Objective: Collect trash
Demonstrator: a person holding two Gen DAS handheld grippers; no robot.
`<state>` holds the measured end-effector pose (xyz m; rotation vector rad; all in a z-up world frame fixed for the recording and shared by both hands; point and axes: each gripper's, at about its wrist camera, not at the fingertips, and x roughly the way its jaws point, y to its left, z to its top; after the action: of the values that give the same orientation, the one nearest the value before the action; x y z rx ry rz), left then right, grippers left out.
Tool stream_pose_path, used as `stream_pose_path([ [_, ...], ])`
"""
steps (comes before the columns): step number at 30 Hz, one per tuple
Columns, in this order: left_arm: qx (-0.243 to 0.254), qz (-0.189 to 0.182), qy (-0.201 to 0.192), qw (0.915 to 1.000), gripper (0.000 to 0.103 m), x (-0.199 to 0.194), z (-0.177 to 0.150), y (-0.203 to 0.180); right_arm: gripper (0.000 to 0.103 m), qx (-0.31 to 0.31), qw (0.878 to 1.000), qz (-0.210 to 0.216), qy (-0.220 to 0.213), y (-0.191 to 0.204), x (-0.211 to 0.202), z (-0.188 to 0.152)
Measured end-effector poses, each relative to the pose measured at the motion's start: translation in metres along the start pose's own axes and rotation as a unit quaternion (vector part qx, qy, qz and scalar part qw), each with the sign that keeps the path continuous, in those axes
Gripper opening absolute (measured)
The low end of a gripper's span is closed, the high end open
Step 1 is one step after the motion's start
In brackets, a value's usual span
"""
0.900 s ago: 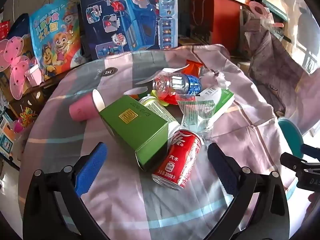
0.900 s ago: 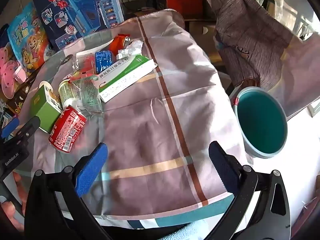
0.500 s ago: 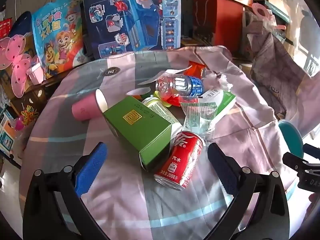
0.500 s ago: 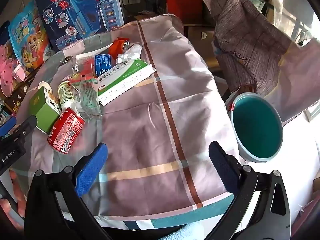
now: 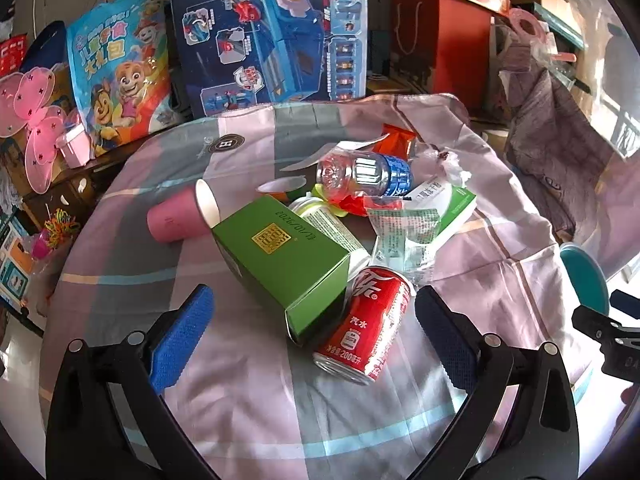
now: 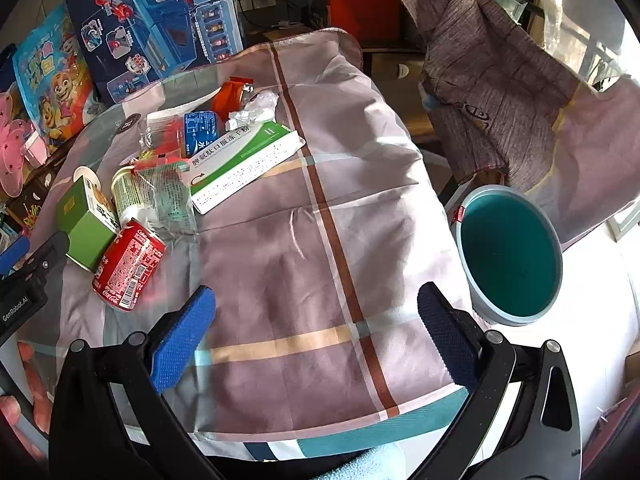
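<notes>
A pile of trash lies on the cloth-covered table [image 5: 248,412]: a red cola can [image 5: 364,328] on its side, a green box [image 5: 284,256], a pink paper cup [image 5: 180,220], a clear plastic bottle [image 5: 364,176], a green-and-white carton [image 5: 448,208], wrappers. My left gripper [image 5: 316,328] is open, with the can and the box end between its fingers. My right gripper [image 6: 316,332] is open and empty over bare cloth right of the pile; the can [image 6: 128,264] lies to its left. A teal bin [image 6: 512,256] stands beside the table on the right.
Toy boxes [image 5: 272,28] and bags line the far edge of the table. A red gift box [image 5: 444,44] and a draped grey cloth [image 6: 492,84] stand at the back right. The floor by the bin is white.
Both grippers have shifted slightly; in the left view the pile has drifted a little right and closer. Nothing was grasped or released.
</notes>
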<state>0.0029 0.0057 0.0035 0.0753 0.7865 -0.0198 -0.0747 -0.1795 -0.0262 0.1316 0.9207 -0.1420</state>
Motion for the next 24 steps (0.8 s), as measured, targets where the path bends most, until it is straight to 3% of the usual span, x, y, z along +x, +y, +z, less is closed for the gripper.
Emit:
stream_pose_path([
  [24, -0.011, -0.007, 0.012, 0.9998, 0.1, -0.0003, -0.0021, 0.0058, 0.097, -0.004, 1.0, -0.005, 0.007, 0.0005, 0.0033, -0.0015],
])
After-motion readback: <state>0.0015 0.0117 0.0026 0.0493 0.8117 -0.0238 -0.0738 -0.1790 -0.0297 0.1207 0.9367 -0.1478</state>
